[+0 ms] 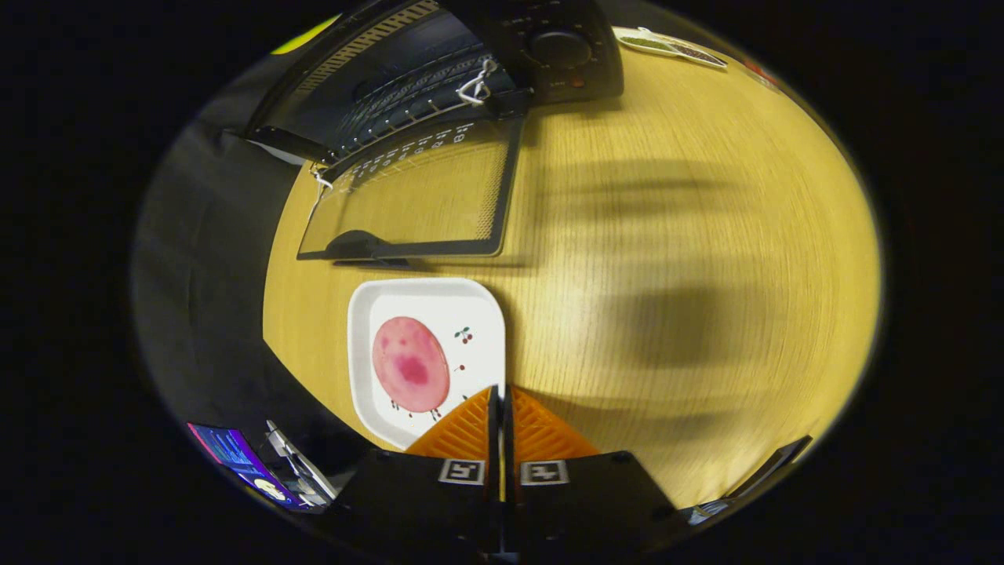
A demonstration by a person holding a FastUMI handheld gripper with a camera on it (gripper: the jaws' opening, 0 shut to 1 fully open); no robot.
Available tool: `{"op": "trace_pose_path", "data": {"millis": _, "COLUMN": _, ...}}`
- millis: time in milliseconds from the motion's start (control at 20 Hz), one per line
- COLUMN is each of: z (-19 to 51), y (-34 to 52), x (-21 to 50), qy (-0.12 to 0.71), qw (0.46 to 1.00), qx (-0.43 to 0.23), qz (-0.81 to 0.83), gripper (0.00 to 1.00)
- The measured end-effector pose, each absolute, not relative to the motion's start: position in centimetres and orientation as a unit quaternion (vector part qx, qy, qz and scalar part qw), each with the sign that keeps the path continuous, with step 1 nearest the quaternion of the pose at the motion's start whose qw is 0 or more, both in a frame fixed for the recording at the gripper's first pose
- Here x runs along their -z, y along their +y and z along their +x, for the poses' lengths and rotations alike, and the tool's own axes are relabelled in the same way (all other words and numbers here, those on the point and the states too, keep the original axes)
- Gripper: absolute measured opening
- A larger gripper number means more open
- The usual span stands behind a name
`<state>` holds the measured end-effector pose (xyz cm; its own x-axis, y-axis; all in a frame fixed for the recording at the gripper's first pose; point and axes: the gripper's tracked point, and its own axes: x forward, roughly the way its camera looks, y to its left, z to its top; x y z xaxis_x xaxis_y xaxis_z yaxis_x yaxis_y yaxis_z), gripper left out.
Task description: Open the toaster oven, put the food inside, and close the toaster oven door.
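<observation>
- Oven [439, 86]: it sits at the far end of the table [667, 259], its door [416, 196] already dropped flat toward you, with the wire rack [408, 106] showing inside. The opening step looks done, so I judge the step in hand to be fetching the food.
- The food [410, 364], a round pink slice, lies on a white plate [427, 306] just in front of the door's handle edge, on your side of the oven.
- Your gripper [500, 404] has its fingers pressed together with nothing between them; their tips sit at the plate's near corner, on the side away from the slice.
- To do this well, spread the fingers first, then shift across toward the slice. It lies flat and thin, so pinching it alone will likely be awkward; taking the plate by its rim may be the steadier choice.
- Carry it level over the door so nothing slides, and clear the handle [361, 245] on the way in.
- Count: one oven, one door, one rack, one plate, one slice, one gripper.
</observation>
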<state>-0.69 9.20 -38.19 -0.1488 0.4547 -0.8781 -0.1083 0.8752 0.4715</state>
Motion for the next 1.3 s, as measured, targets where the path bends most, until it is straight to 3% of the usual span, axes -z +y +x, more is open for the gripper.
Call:
{"op": "trace_pose_path", "data": {"millis": 100, "z": -0.6, "y": 9.2, "x": 37.7, "qy": 0.721, "qw": 0.644, "qx": -0.225, "qz": 0.119, "gripper": 0.02}}
{"op": "trace_pose_path", "data": {"millis": 700, "z": -4.1, "y": 11.8, "x": 35.2, "qy": 0.710, "qw": 0.631, "qx": -0.248, "qz": 0.188, "gripper": 0.02}}
{"op": "trace_pose_path", "data": {"millis": 1300, "z": -1.5, "y": 17.1, "x": 29.7, "qy": 0.647, "qw": 0.655, "qx": -0.224, "qz": 0.318, "gripper": 0.02}}
